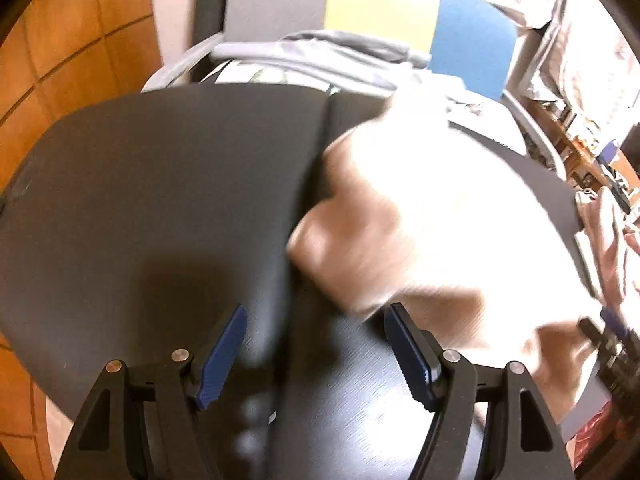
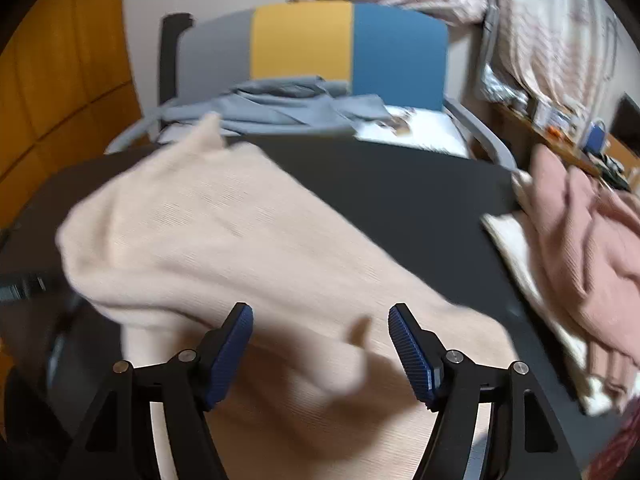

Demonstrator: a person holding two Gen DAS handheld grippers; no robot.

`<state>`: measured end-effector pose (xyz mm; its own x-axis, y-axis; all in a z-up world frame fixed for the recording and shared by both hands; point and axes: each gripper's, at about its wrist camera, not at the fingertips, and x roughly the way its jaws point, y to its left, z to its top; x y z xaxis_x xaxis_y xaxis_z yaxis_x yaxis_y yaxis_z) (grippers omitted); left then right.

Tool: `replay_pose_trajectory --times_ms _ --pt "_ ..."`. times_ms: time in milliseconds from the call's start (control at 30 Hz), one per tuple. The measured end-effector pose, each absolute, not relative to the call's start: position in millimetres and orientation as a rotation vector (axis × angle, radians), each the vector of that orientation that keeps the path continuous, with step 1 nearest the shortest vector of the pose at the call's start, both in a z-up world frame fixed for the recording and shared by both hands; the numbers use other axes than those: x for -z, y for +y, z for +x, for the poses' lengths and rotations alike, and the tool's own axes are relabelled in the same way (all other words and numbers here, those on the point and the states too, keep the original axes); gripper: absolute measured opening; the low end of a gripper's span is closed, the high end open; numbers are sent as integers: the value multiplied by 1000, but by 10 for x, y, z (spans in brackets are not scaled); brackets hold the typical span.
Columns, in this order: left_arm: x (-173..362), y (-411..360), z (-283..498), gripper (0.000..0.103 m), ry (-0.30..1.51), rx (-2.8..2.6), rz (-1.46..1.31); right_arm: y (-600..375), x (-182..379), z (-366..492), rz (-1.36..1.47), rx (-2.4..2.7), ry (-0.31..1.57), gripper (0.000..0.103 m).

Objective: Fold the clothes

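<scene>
Left wrist view: left claw (image 1: 314, 354) wide, holding nothing, over dark tabletop (image 1: 140, 200); blurred cream knit garment (image 1: 420, 220) ahead and right of it, so a blind close could catch only air. Right wrist view: right claw (image 2: 320, 354) wide, cream knit garment (image 2: 240, 240) bunched below and ahead, not pinched; a grab here risks several layers and a crooked fold, or snagging the pink garment (image 2: 580, 248) at far right.

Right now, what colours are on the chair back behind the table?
Grey, yellow and blue vertical panels on the chair back, clearest in the right wrist view.
</scene>
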<state>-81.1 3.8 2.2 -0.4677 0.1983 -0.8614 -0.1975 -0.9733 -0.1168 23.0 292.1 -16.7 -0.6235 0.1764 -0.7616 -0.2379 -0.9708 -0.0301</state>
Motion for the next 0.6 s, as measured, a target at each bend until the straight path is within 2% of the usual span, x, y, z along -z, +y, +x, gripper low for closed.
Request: replay_pose_trajectory --times_ms 67,233,300,333,367,433,533,600 --pt "-83 291 -1016 73 15 -2499 -1453 3002 194 280 -1238 -2603 66 87" --pt "147 896 -1447 73 227 -2506 -1520 2990 398 3 -1300 -2563 60 87" --pt "347 1008 -1472 74 355 -2474 -1620 2973 443 -12 -1291 -2575 115 83" --pt "456 1062 -1522 75 372 -2454 -1669 2965 462 -16 -1284 -2581 145 73" --pt "468 1064 -1554 75 305 -2464 -1651 2956 482 -19 -1278 -2588 174 62" --pt "503 1056 -1622 75 186 -2475 -1638 2940 520 -27 -1264 -2599 233 57" --pt "584 954 -1669 88 -16 -2498 -1636 2872 511 32 -1258 -2613 216 47" --pt "626 914 -1685 90 -110 -2498 -1609 2820 496 64 -1260 -2615 202 42"
